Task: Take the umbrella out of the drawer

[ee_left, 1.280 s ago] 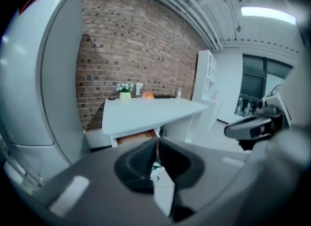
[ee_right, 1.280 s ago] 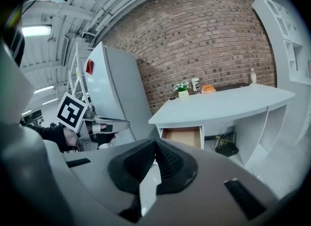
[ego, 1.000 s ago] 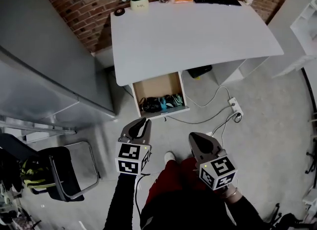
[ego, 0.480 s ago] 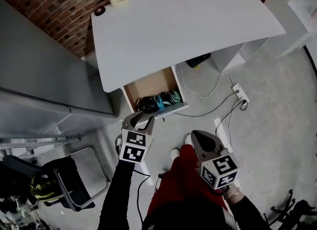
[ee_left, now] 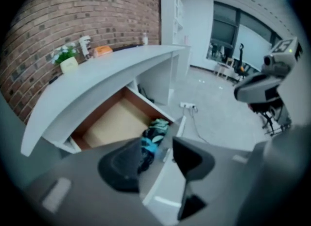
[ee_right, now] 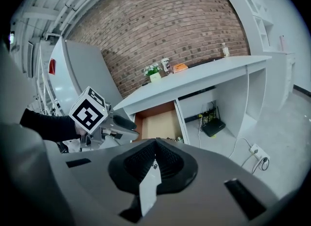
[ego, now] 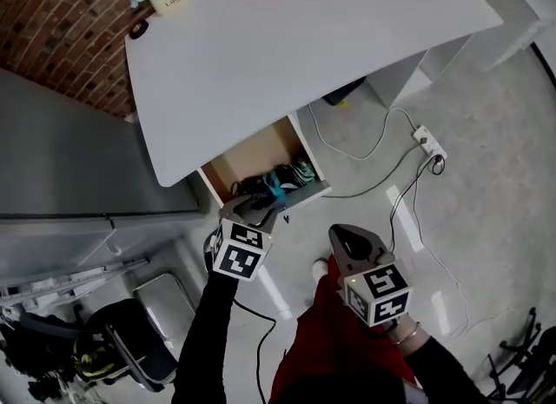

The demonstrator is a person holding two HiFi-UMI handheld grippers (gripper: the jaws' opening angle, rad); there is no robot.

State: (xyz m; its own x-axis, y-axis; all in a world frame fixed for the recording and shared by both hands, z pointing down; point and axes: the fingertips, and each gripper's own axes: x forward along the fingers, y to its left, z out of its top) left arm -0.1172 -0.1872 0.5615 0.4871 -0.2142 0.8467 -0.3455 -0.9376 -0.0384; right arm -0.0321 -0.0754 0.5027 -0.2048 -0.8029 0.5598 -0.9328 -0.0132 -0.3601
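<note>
The umbrella [ego: 280, 187] lies folded at the front end of the open drawer [ego: 246, 157]. It shows as a dark bundle with teal and blue in it, pressed close behind the drawer's front panel, and the bare wooden bottom stretches empty behind it. I take the whole bundle for the umbrella, though whether it is one thing or two I cannot tell. The drawer hangs under the near edge of the white desk [ego: 304, 46] and is already pulled well out, so that step looks done. What has changed is the left gripper [ego: 254, 206]. A second ago it hung well short of the drawer with its jaws almost together; now it is down at the drawer's front left corner and its jaws have just been opening. In the left gripper view the jaws stand a fair way apart, with nothing between the pads. The umbrella [ee_left: 152, 138] shows through the gap, beyond the tips and not yet touched. That reads as the reach before a grasp: the left gripper [ee_left: 158, 147] is lined up, and lowering onto the bundle should come next. The right gripper [ego: 349, 239] has sunk too but stays back over the floor [ego: 486, 220], with its jaws closed together on nothing [ee_right: 155, 146].
</note>
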